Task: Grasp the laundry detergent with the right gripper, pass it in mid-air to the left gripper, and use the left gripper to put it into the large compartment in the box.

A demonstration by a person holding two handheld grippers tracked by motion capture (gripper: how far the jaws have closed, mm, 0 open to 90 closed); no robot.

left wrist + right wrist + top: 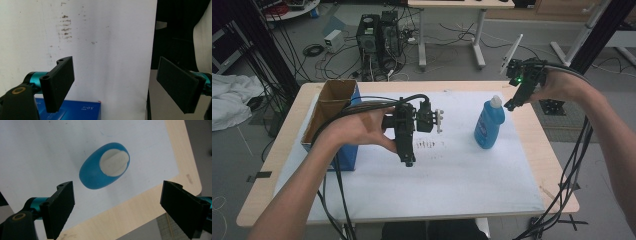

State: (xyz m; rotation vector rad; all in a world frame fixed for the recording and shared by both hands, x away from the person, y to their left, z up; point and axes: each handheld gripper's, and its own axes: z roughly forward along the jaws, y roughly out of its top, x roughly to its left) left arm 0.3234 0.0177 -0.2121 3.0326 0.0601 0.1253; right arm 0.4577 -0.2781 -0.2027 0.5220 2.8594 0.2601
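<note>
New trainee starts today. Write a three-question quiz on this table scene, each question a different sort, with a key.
1. True or false: the right gripper is shut on the blue bottle.
2. Multiple choice: the cardboard box stands at the table's A) left side, B) right side, C) middle.
3. Fill in: the bottle stands upright and its cap is coloured ____.

Key
1. False. In the right gripper view the jaws stand wide apart above the bottle and touch nothing.
2. A. It stands beside the left gripper, which is open too.
3. White.
</note>
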